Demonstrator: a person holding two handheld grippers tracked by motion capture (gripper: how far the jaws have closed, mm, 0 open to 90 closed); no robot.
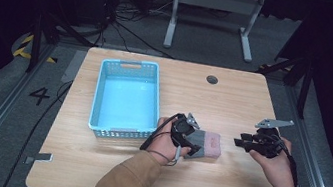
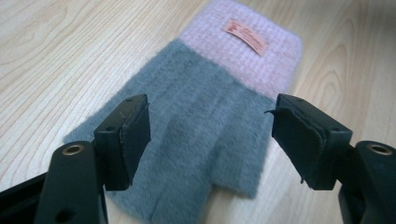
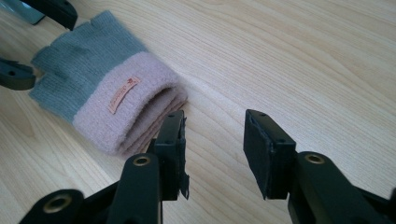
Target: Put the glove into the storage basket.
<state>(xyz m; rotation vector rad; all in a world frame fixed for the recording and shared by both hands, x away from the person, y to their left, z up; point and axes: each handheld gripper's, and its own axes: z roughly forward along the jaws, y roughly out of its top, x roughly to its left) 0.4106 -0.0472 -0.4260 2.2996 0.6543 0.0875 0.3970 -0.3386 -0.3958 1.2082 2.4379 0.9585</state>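
A knitted glove (image 1: 210,144), grey with a pink cuff and a small orange label, lies flat on the wooden table (image 1: 234,99). In the left gripper view the glove (image 2: 210,107) lies just below my left gripper (image 2: 210,135), whose jaws stand wide apart on either side of the grey finger end without pressing it. My left gripper (image 1: 194,147) sits at the glove's left end. My right gripper (image 1: 238,142) hovers open a little to the right of the cuff, apart from it. In the right gripper view the glove (image 3: 93,88) lies beyond my empty right gripper (image 3: 214,149), cuff opening nearest.
A light blue plastic basket (image 1: 101,93) stands empty on the table's left half, close to my left hand. A small black round cap (image 1: 211,79) sits in the tabletop near the far edge. Bare wood lies between the glove and the right edge.
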